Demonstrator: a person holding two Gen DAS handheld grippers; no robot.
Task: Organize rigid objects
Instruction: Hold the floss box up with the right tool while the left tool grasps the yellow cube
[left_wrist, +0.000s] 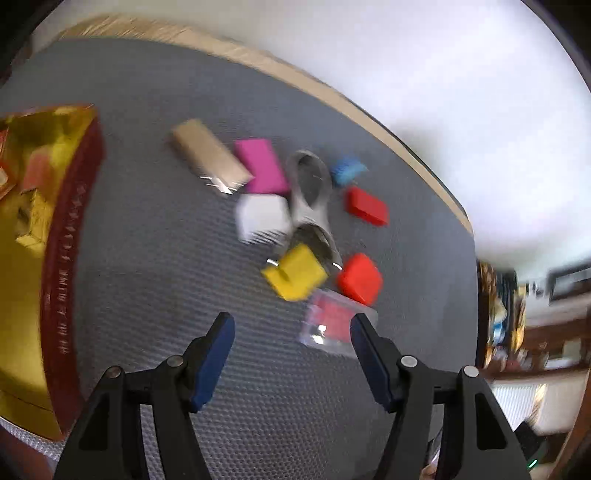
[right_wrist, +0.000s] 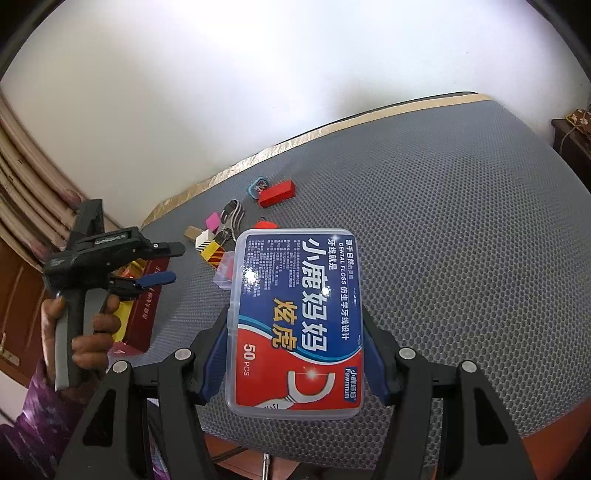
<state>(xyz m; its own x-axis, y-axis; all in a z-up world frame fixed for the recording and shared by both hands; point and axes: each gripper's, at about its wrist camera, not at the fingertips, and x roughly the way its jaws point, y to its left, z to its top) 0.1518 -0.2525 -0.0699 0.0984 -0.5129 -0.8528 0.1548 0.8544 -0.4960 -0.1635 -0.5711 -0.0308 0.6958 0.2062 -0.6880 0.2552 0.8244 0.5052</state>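
Right gripper (right_wrist: 295, 354) closed on a clear dental floss box (right_wrist: 297, 321) with a blue and red label, fingers (right_wrist: 216, 354) pressing both long sides, box lifted above the grey mesh mat (right_wrist: 461, 258) of the table. Left gripper (left_wrist: 291, 354) with fingers spread wide, nothing between them, above the mat near a small clear case (left_wrist: 332, 325). Seen also from the right wrist view, held by a hand (right_wrist: 85, 332) at the left. Cluster of small things ahead on the mat: yellow block (left_wrist: 295, 273), red block (left_wrist: 360, 278), white block (left_wrist: 262, 216), pink block (left_wrist: 262, 166), tan box (left_wrist: 207, 155), flat red piece (left_wrist: 367, 205), grey clip (left_wrist: 312, 188). Gold and red box (left_wrist: 48, 258) at the left edge, well apart from the cluster.
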